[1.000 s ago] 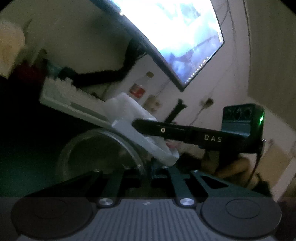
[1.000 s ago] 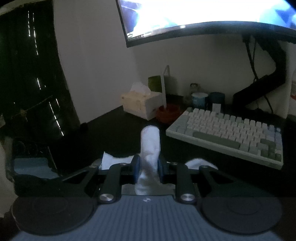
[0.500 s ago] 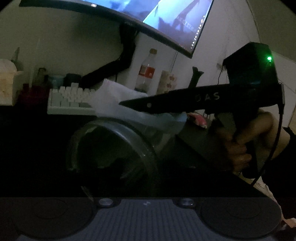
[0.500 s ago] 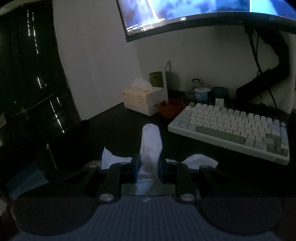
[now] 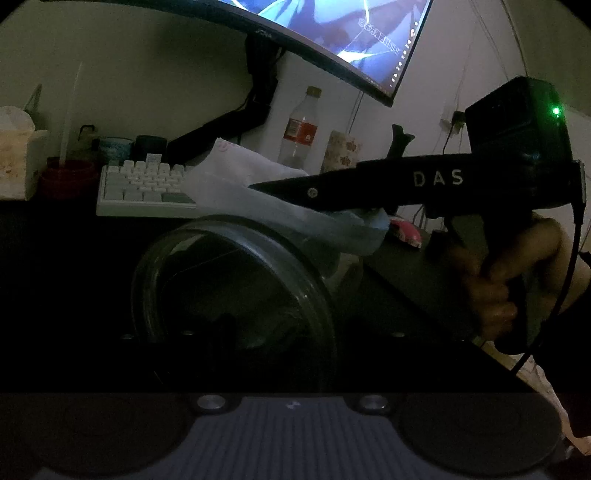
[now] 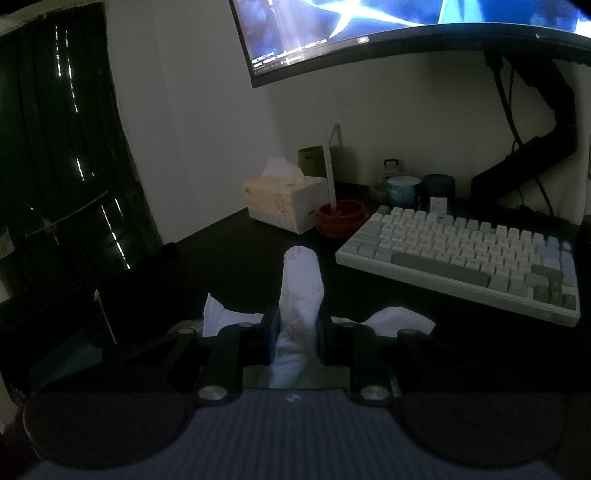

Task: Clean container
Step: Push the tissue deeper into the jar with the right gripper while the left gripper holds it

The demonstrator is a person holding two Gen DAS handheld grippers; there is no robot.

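Glass, clear and round, fills the middle of the left wrist view: the container (image 5: 236,295) sits tipped with its open mouth facing the camera, right in front of the left gripper (image 5: 291,369). Those jaws are lost in the dark at the bottom edge, so I cannot tell whether they are spread or pinching the glass. Far left on the dark surface (image 5: 55,258) stands a tissue box (image 5: 18,158), then a red bowl (image 5: 66,181), then the pale keyboard (image 5: 144,192) behind the container's rim. Just above the rim hangs a white cloth (image 5: 266,195), drooping over the container's upper right edge, carried by the right gripper (image 5: 258,186), which reaches in from the right with a hand (image 5: 517,273) wrapped round its handle. A bottle (image 5: 301,129) with a red label stands by the wall beneath the monitor (image 5: 351,33).

From the right wrist view, the jaws are pressed in on that cloth (image 6: 299,295), which pokes up between the fingers (image 6: 271,332), loose ends spilling out either side. Beyond it, the tissue box (image 6: 284,203), the red bowl (image 6: 341,218) and the keyboard (image 6: 461,254).
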